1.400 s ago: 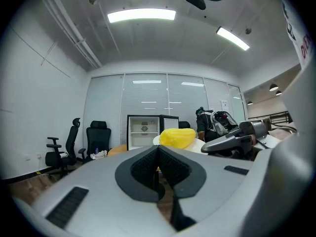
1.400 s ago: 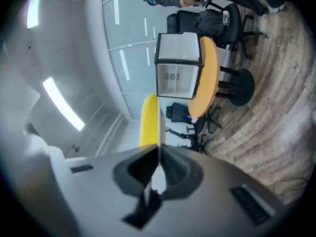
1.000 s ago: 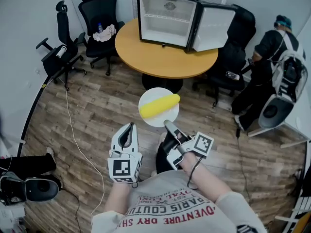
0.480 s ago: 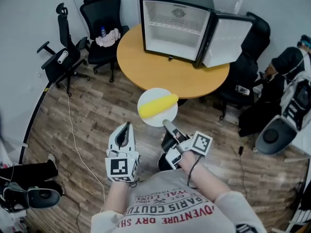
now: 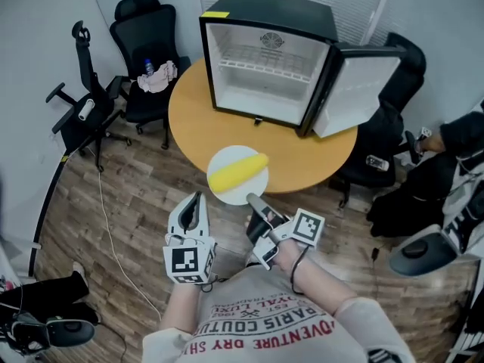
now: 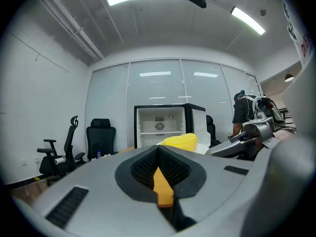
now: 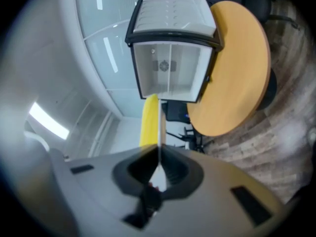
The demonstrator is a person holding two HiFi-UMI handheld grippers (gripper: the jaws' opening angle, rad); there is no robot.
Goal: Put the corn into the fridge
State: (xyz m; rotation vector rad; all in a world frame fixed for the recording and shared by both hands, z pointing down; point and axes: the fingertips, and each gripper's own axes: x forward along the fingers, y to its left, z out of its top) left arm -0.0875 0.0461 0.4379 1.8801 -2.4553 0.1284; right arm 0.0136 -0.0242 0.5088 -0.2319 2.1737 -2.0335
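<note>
Corn (image 5: 237,171) is lying across a white plate (image 5: 243,192), out in front of the open fridge (image 5: 265,59) and not yet inside it. My right gripper (image 5: 254,201) is carrying that plate, its fingers clamping on the rim farthest from the fridge. My left gripper (image 5: 198,200) is hovering beside the plate, its fingers pressing together with nothing between them. The fridge is sitting on a round worktop (image 5: 189,116), its door (image 5: 355,89) hanging wide open.
</note>
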